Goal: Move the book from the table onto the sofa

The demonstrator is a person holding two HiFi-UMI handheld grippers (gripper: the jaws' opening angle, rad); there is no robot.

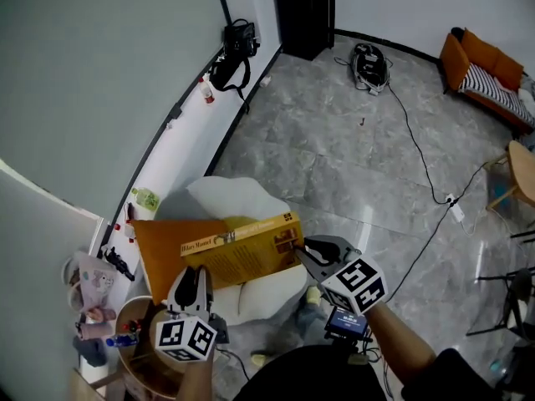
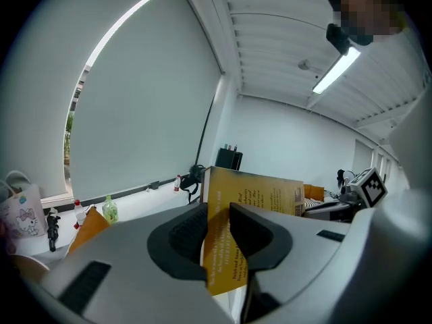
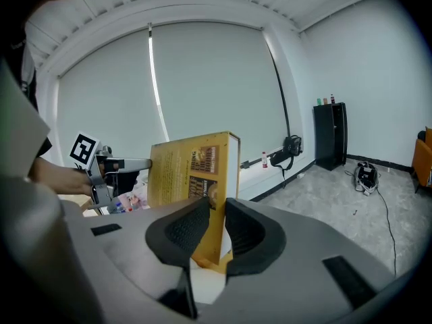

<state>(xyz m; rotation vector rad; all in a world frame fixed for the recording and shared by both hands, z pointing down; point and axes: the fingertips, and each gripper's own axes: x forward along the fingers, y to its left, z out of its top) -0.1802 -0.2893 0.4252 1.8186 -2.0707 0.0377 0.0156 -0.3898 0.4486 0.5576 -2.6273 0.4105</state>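
A thick yellow book (image 1: 247,247) hangs in the air between my two grippers, spine up in the head view. My left gripper (image 1: 195,284) is shut on its near left end. In the left gripper view the yellow book (image 2: 260,193) stands edge-on between the black pads (image 2: 187,233). My right gripper (image 1: 301,250) is shut on the book's right end. The right gripper view shows the book (image 3: 192,181) clamped upright between both pads (image 3: 189,227). Below the book lies a white seat (image 1: 242,203) with an orange cushion (image 1: 163,245).
A round wooden table (image 1: 138,341) with small bottles stands at lower left. An orange sofa (image 1: 489,73) with a striped cushion sits far right across the grey tiled floor. A cable (image 1: 426,174) crosses the floor. A black bag (image 1: 234,53) rests on the white ledge.
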